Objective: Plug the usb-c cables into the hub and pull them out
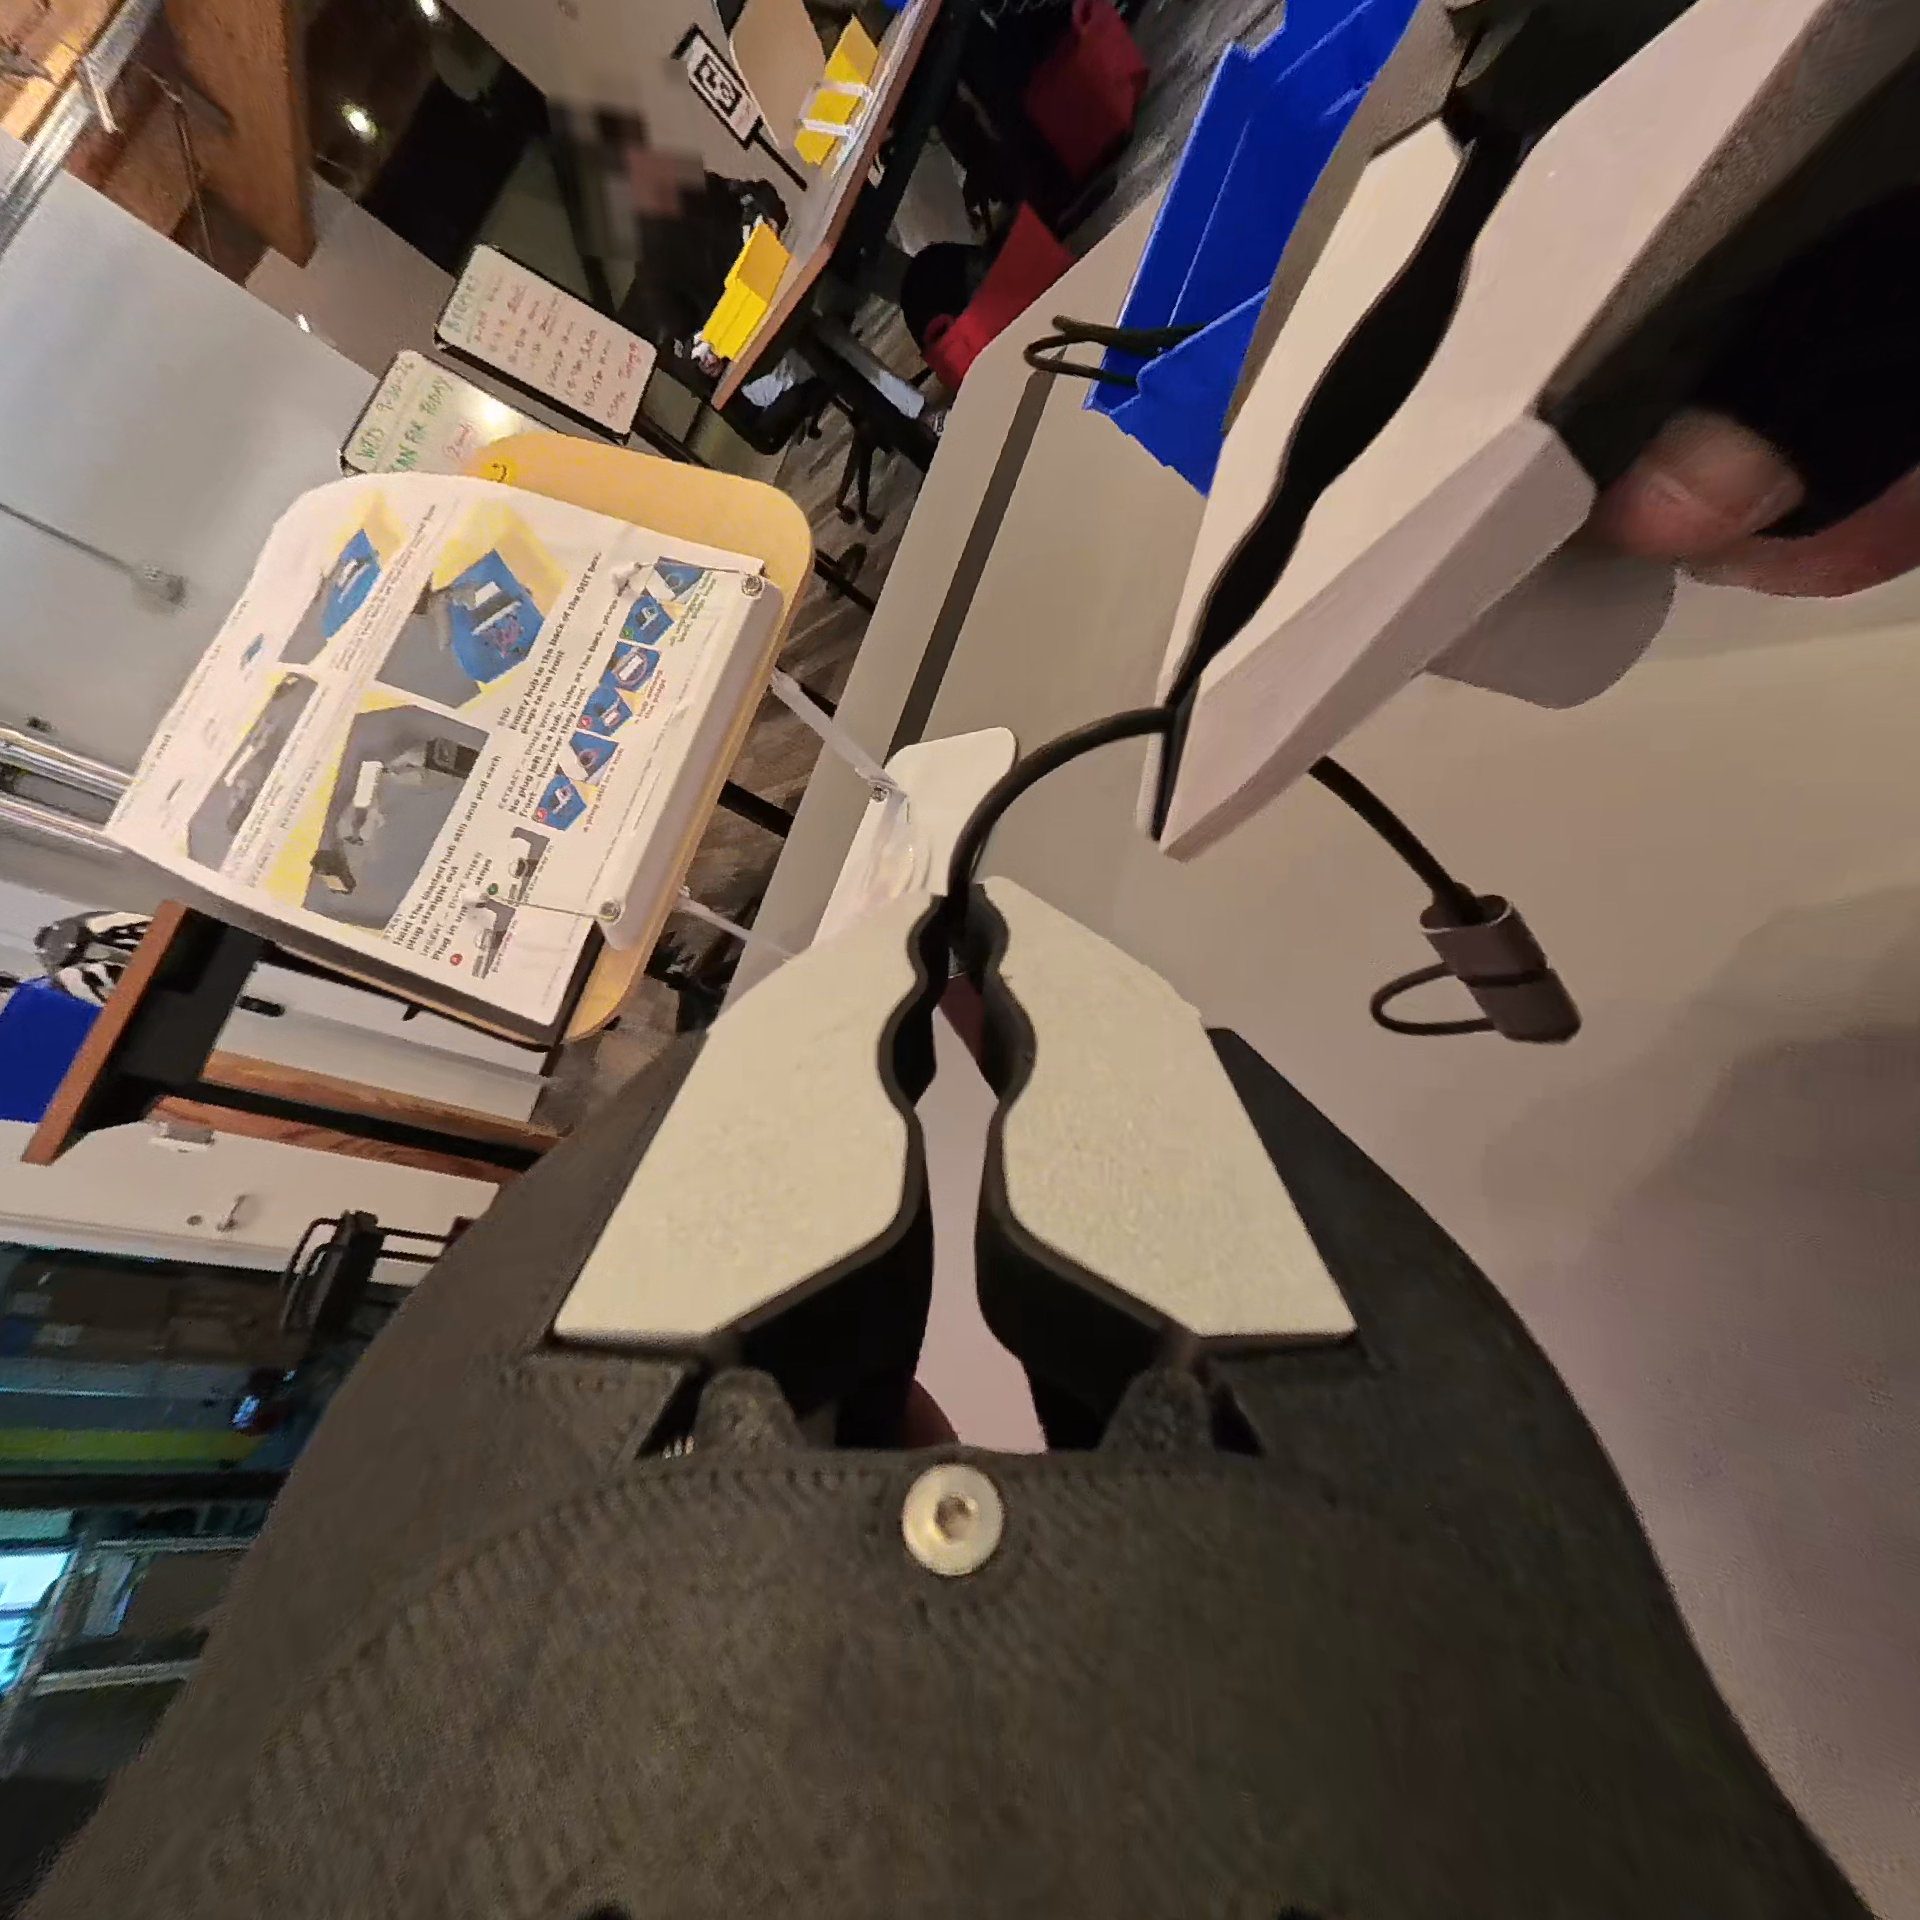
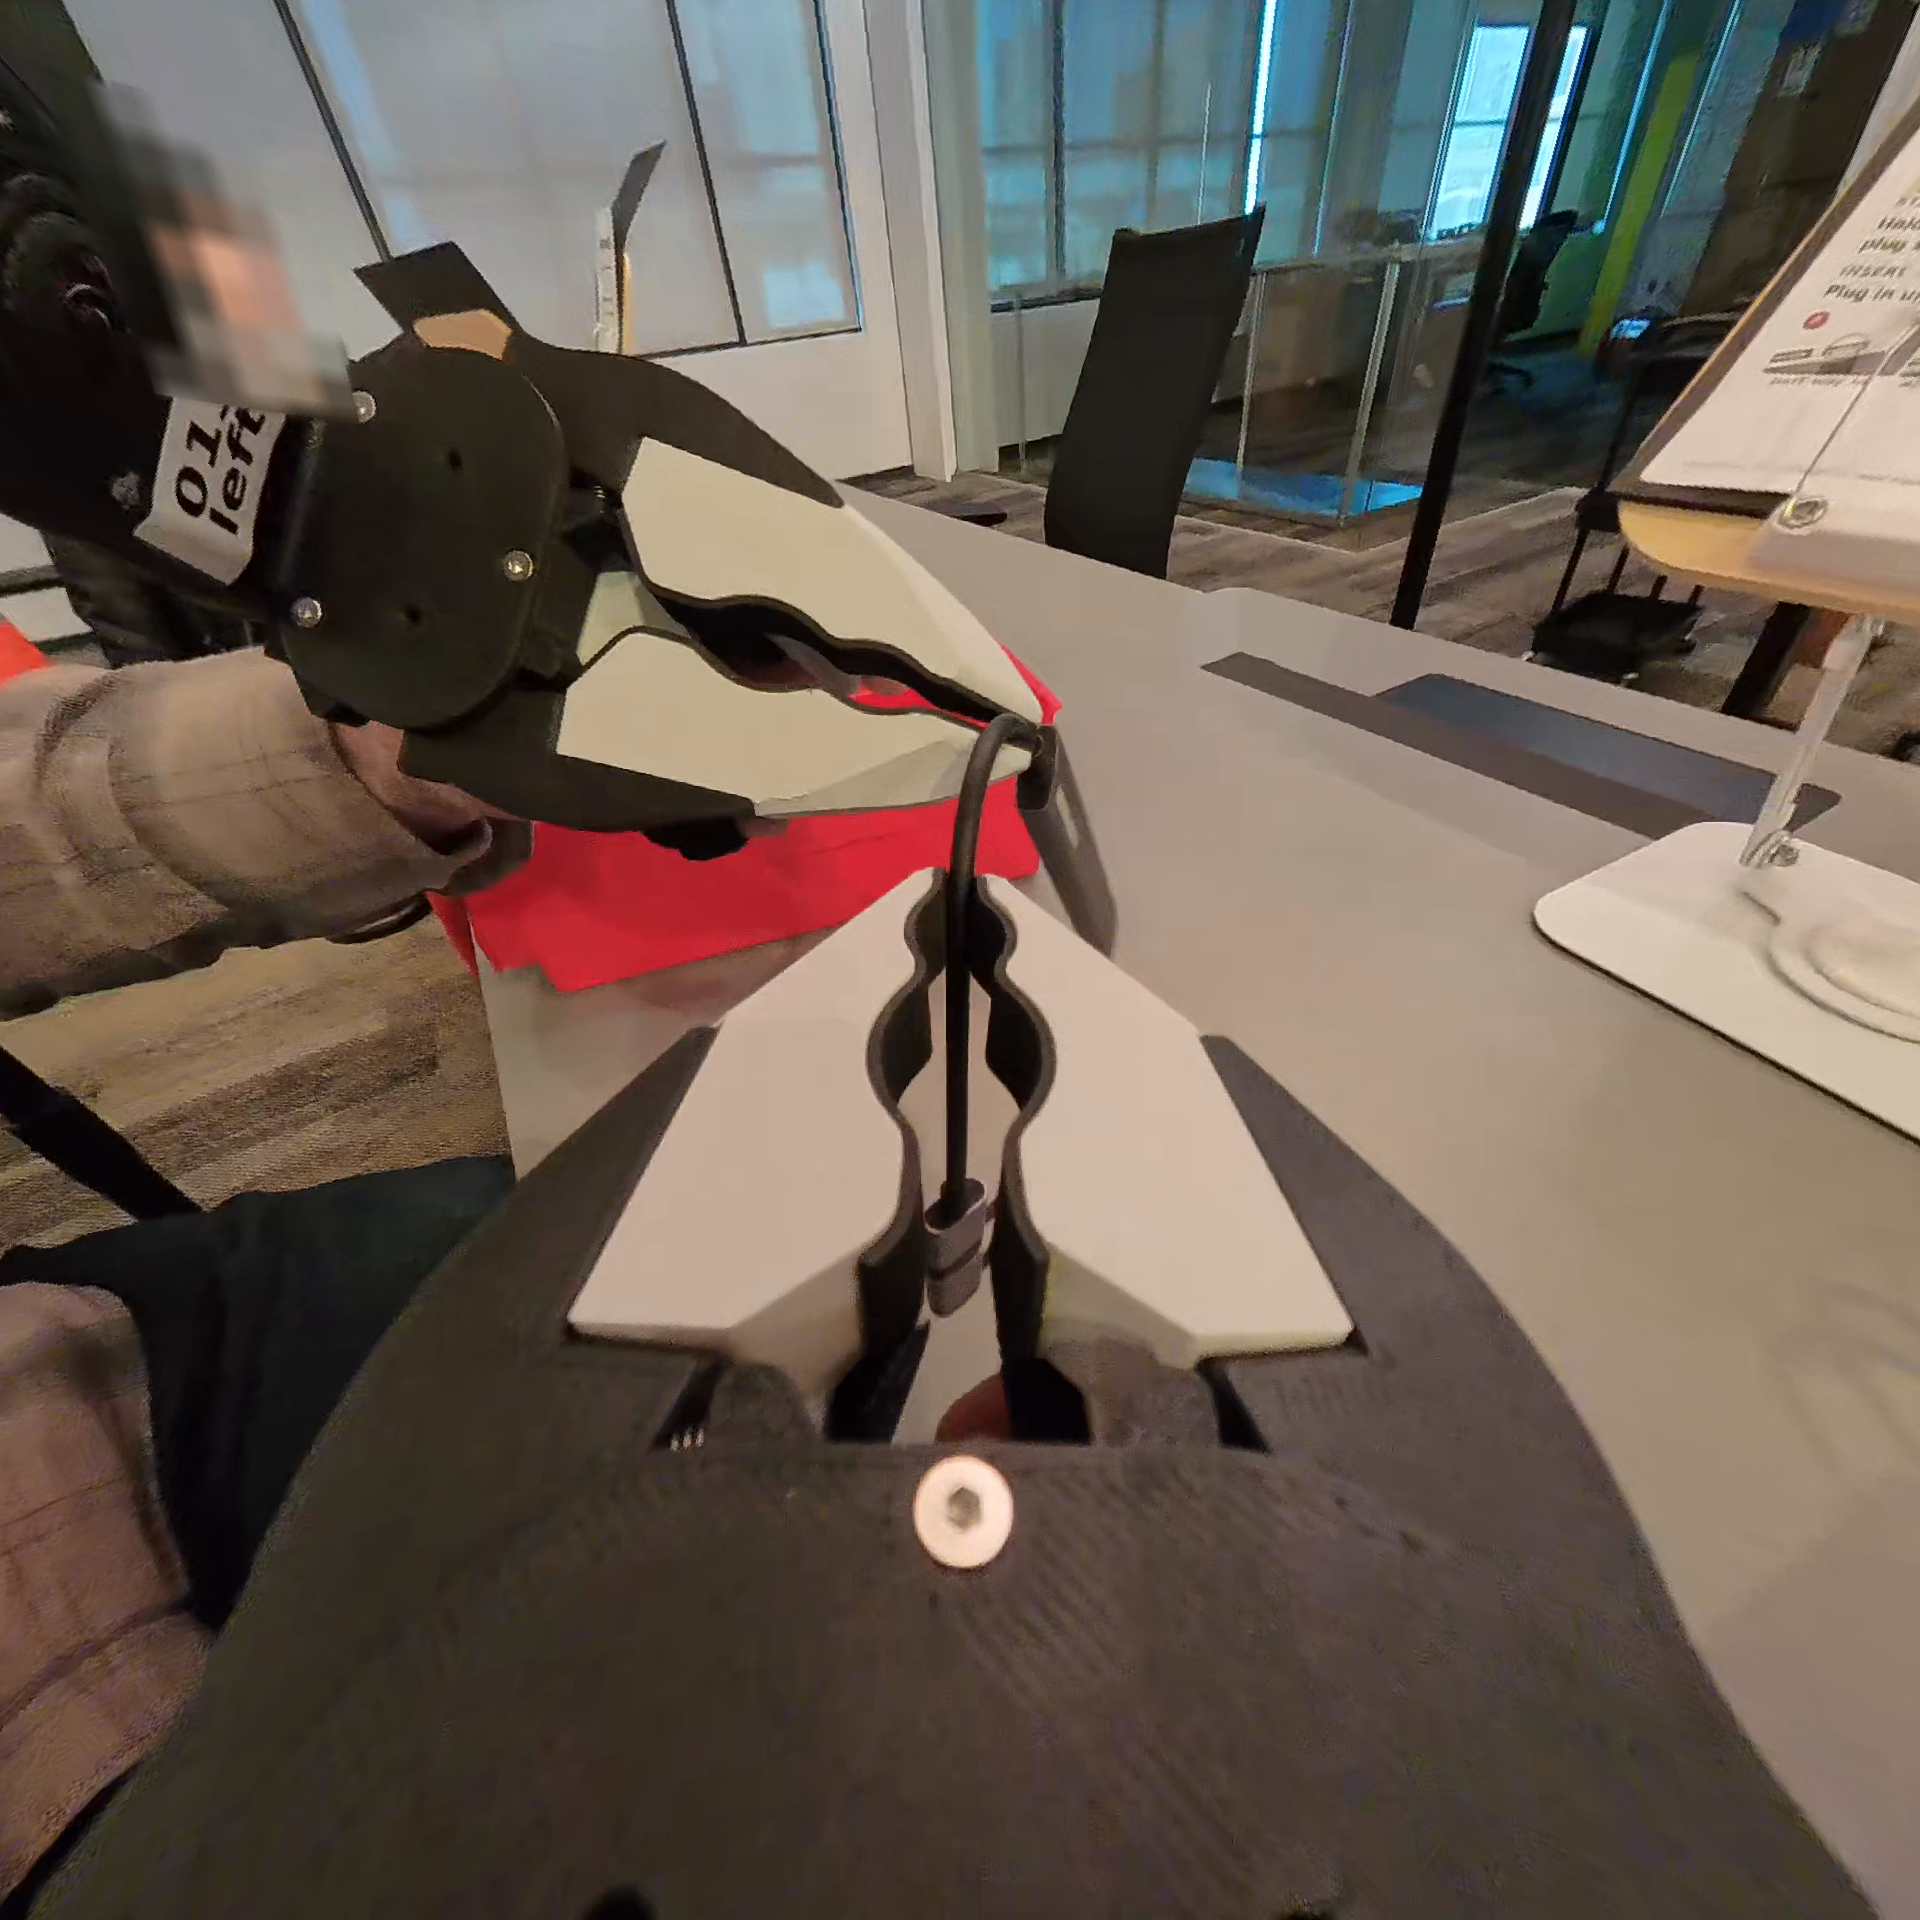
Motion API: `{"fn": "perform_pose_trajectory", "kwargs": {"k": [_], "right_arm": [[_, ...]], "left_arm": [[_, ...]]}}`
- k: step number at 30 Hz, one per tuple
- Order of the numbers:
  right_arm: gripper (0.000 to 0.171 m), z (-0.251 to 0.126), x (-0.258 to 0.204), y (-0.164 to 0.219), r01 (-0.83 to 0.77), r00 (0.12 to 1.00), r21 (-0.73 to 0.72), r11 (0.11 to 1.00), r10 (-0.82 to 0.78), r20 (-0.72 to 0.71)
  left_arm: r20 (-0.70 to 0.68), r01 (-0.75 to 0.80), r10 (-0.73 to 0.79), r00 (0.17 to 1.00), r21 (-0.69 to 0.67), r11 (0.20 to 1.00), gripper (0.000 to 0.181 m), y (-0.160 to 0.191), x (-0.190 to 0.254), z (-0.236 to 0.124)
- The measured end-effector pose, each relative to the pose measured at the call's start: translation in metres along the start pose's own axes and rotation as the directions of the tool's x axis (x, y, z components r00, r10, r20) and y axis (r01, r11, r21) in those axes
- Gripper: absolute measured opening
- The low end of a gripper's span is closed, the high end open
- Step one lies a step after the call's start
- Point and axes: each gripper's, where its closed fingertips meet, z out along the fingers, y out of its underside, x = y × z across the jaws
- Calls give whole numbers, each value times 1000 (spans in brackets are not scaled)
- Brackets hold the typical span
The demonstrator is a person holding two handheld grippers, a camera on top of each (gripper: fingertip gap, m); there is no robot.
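A thin black usb-c cable (image 2: 958, 997) arched in the air between the two tools, above the grey table (image 2: 1455, 1039). The left gripper (image 2: 1023, 743) was closed on one end of it, beside a slim dark grey hub (image 2: 1081, 862) hanging below its tips; whether that plug sat in the hub could not be told. The right gripper (image 1: 1169, 769) pinched the cord at its tips, the grey plug sleeve (image 1: 1496, 966) dangling beyond. Gripped on bare cord, the plug could probably swing and miss a port, or a pull might strain the cord. A red bin (image 2: 748, 883) and a white stand base (image 2: 1662, 935) stood nearby.
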Motion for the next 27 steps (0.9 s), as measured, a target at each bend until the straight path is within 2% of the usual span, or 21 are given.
{"fn": "perform_pose_trajectory", "kwargs": {"k": [4, 7, 8, 10, 13, 18, 24, 27], "right_arm": [[0, 0, 5, 5, 42, 999, -44, 998, -43, -17], [0, -1, 17, 12, 176, 979, -129, 976, -188, -81], [0, -2, 20, 15, 208, 970, -159, 965, -224, -92], [0, -4, 27, 24, 310, 933, -242, 920, -343, -108], [0, -5, 38, 49, 439, 859, -378, 815, -504, -89], [0, -5, 26, 96, 526, 822, -481, 702, -564, 76], [0, -11, 5, 161, 554, 822, -597, 580, -495, 282], [0, -16, 5, 176, 536, 836, -633, 559, -453, 309]], "left_arm": [[-49, -9, 8, 999, -22, 1000, 3, 10, 9, 1], [-77, 13, -15, 997, -30, 999, 4, 15, 16, 4], [-67, 18, -19, 998, -21, 1000, 11, 16, 14, 3], [-64, 42, -43, 997, -16, 999, 26, 17, 11, 0], [-46, 46, -47, 998, -35, 998, 30, 22, 1, -9], [-1, 55, -55, 998, -112, 992, 33, 42, -28, -41], [71, 68, -50, 996, -273, 960, 43, 88, -83, -106], [39, 82, -73, 997, -393, 916, 42, 120, -94, -139]]}}
